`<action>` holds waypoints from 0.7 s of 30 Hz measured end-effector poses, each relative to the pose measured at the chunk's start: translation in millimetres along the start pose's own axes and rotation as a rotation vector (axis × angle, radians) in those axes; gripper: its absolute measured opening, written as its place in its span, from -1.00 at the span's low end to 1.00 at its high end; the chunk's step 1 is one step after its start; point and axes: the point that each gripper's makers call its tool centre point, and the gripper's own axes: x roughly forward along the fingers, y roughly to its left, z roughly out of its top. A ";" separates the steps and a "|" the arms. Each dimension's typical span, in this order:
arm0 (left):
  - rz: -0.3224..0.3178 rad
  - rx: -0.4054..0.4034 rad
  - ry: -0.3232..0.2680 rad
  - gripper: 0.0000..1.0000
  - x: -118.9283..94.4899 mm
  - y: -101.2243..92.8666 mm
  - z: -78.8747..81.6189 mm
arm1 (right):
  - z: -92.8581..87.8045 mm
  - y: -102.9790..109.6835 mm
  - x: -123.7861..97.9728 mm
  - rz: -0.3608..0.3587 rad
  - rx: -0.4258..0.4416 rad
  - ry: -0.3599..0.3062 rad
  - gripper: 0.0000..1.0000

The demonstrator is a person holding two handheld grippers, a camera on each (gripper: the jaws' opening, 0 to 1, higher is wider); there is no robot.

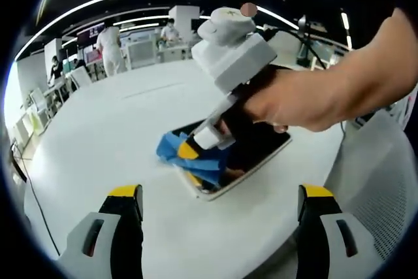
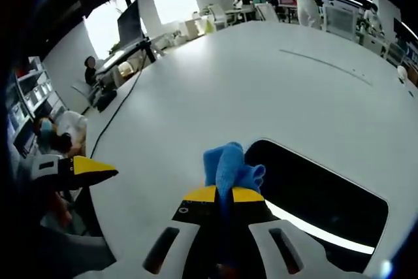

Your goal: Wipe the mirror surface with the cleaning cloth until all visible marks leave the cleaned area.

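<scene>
Bench (image 1: 130,129): white, broad, rounded edge; takes up the centre of both views. Bare apart from the items below and a dark cable trailing off at the left of the right gripper view.

Mirror (image 2: 326,194): flat rectangular slab with rounded corners and a pale rim, lying on the bench. Lower right of centre in the right gripper view; centre, slightly low, in the left gripper view (image 1: 261,148). Face reads dark, reflecting the ceiling and a bright strip light. No smears or marks can be made out at this size, so the cleaned share cannot be judged; wiping looks to be under way at one end of the mirror, with most of the face yet to be covered.

Right tongs (image 2: 224,195): yellow-tipped, closed tight on the cloth. In the left gripper view they enter from the right, carried by a hand (image 1: 313,96).

Left tongs (image 1: 222,195): yellow-tipped jaws spread wide at the bottom of the left gripper view, empty, held back from the mirror over bare bench.

Cleaning cloth (image 2: 228,164): blue, bunched, pinched in the right tongs and pressed at the mirror's near-left corner; left of centre in the left gripper view (image 1: 173,148), overlapping the mirror's edge.
</scene>
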 end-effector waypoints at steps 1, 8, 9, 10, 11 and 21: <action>-0.001 0.000 0.000 0.99 0.1 -0.2 -0.1 | 0.1 0.1 -0.4 0.001 0.000 0.000 -0.99; 0.000 0.004 0.002 0.99 0.3 -0.4 -0.1 | 0.2 -1.4 -0.6 0.008 0.010 -0.002 -0.99; -0.001 0.001 0.005 0.98 0.3 -0.6 -0.7 | 0.1 -1.4 -0.7 0.008 0.011 -0.003 -0.99; -0.001 0.001 0.006 0.98 0.4 -0.6 -0.9 | -0.1 -1.6 -0.7 0.007 0.009 -0.004 -0.99; 0.000 0.000 0.006 0.98 0.3 -0.5 -0.9 | -0.3 -2.0 -0.4 0.006 0.005 -0.005 -0.99; 0.001 -0.006 0.008 0.98 0.3 0.1 -1.8 | -3.7 -10.1 -4.6 -0.006 0.010 -0.008 -0.99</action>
